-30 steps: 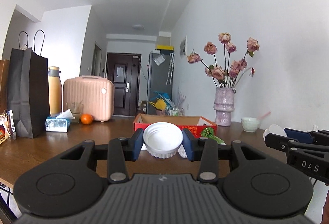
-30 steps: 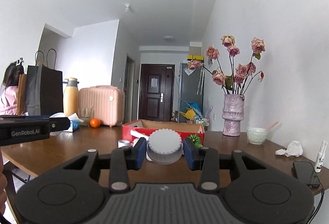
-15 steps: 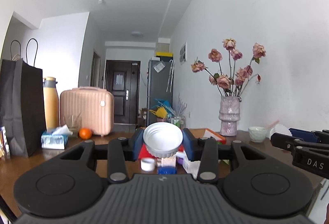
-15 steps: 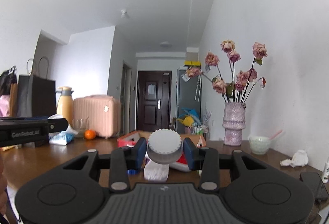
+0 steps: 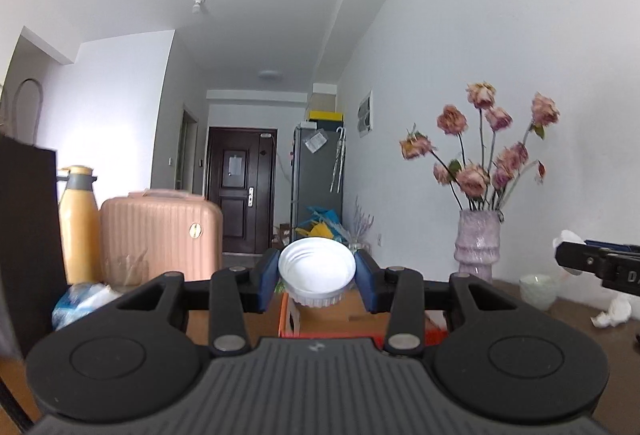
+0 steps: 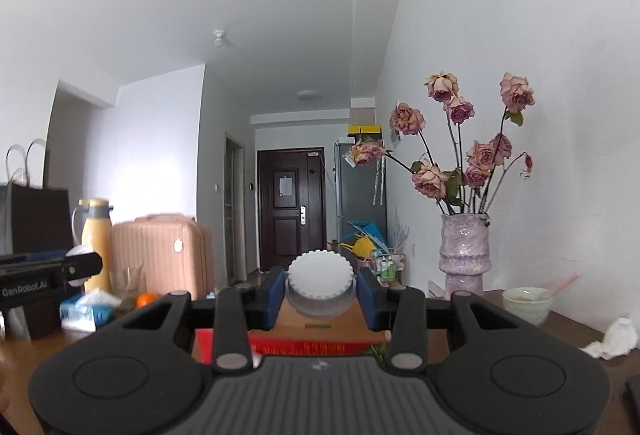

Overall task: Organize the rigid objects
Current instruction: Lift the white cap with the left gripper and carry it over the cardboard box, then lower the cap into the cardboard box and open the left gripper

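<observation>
My left gripper (image 5: 317,277) is shut on a white ribbed lid (image 5: 317,271), its hollow underside facing me. It hangs just above the open red cardboard box (image 5: 332,319) on the wooden table. My right gripper (image 6: 320,291) is shut on a white cap with a serrated rim (image 6: 320,287), its closed top facing me, held over the same red box (image 6: 316,345). Each gripper shows at the other view's edge: the right gripper (image 5: 600,265) at the right side, the left gripper (image 6: 48,273) at the left side.
A pink vase of dried roses (image 6: 464,255), a small bowl with a straw (image 6: 526,303) and crumpled tissues (image 6: 612,337) stand to the right. A pink case (image 5: 160,239), yellow flask (image 5: 78,227), black bag (image 5: 28,235), tissue pack (image 6: 86,309) and orange (image 6: 145,300) lie left.
Both grippers have risen and moved forward over the table, keeping their lids. The red box now lies directly under the fingers, and the vase and pink case look closer.
</observation>
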Demonstrator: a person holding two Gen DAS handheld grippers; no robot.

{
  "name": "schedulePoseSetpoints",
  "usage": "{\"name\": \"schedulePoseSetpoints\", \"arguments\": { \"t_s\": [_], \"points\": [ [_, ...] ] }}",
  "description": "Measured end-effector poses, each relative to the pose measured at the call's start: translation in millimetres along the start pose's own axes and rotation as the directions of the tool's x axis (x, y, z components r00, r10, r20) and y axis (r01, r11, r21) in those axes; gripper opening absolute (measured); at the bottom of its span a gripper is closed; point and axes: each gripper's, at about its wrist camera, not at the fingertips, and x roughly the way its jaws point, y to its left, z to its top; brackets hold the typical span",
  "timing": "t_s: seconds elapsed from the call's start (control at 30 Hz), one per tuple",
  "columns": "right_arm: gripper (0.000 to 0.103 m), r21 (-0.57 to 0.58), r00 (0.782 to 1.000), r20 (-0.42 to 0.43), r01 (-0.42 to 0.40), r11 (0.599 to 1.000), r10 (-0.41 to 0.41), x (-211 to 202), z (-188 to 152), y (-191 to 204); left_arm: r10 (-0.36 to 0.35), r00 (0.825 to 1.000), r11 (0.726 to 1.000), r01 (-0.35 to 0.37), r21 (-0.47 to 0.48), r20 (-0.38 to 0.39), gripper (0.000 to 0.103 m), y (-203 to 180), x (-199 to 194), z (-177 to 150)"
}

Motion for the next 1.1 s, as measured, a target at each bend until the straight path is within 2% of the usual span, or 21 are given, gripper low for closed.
{"name": "schedulePoseSetpoints", "arguments": {
  "t_s": [0.1, 0.23, 0.33, 0.43, 0.57, 0.67, 0.73, 0.8, 0.9, 0.93, 1.03, 1.1],
  "points": [
    [0.038, 0.051, 1.0, 0.007, -0.028, 0.998, 0.028, 29.4, 17.5, -14.9, -0.019, 0.999, 1.0, 0.019, 0.012, 0.03, 0.041, 4.8, 35.1, 18.6],
    [0.038, 0.098, 0.989, -0.061, -0.126, 0.987, 0.133, 80.4, 34.6, -34.4, -0.09, 0.996, 0.994, 0.089, 0.065, 0.014, 0.041, 5.1, 87.2, 34.0],
    [0.038, 0.129, 0.978, -0.143, -0.135, 0.982, 0.153, 125.0, 42.1, -46.6, -0.117, 0.992, 0.991, 0.119, 0.059, -0.041, 0.041, 5.7, 130.8, 43.0],
    [0.038, 0.106, 0.967, -0.201, -0.139, 0.985, 0.158, 165.4, 48.6, -56.0, -0.143, 0.984, 0.988, 0.149, 0.048, -0.111, 0.041, 4.9, 176.3, 44.2],
    [0.038, 0.082, 0.942, -0.3, -0.13, 0.988, 0.149, 225.8, 52.3, -68.6, -0.134, 0.963, 0.989, 0.143, 0.024, -0.235, 0.041, 7.0, 243.7, 34.1],
    [0.038, 0.088, 0.905, -0.399, -0.122, 0.989, 0.147, 276.0, 50.6, -76.2, -0.131, 0.918, 0.991, 0.13, -0.029, -0.374, 0.041, 13.8, 294.3, 22.5],
    [0.038, 0.089, 0.872, -0.47, -0.106, 0.99, 0.136, 309.0, 44.5, -80.2, -0.12, 0.871, 0.992, 0.127, -0.017, -0.476, 0.041, 12.3, 329.1, 12.0],
    [0.038, 0.077, 0.818, -0.565, -0.08, 0.994, 0.109, 346.6, 34.2, -82.9, -0.119, 0.821, 0.991, 0.131, -0.019, -0.558, 0.041, 14.0, 358.6, -1.6],
    [0.038, 0.066, 0.735, -0.67, -0.08, 0.995, 0.104, 397.4, 14.6, -86.1, -0.111, 0.735, 0.991, 0.13, -0.022, -0.669, 0.041, 16.7, 405.4, -24.4],
    [0.038, 0.075, 0.699, -0.708, -0.071, 0.995, 0.103, 415.5, 6.8, -88.3, -0.106, 0.701, 0.992, 0.127, -0.023, -0.705, 0.041, 18.0, 420.5, -33.4],
    [0.038, 0.103, 0.599, -0.792, -0.063, 0.993, 0.12, 460.4, -17.5, -90.6, -0.074, 0.637, 0.993, 0.12, 0.003, -0.767, 0.041, 19.3, 450.6, -58.4],
    [0.038, 0.058, 0.552, -0.829, -0.078, 0.995, 0.092, 484.6, -34.0, -88.0, -0.06, 0.604, 0.991, 0.131, 0.025, -0.795, 0.041, 19.3, 461.6, -71.8]
  ]
}}
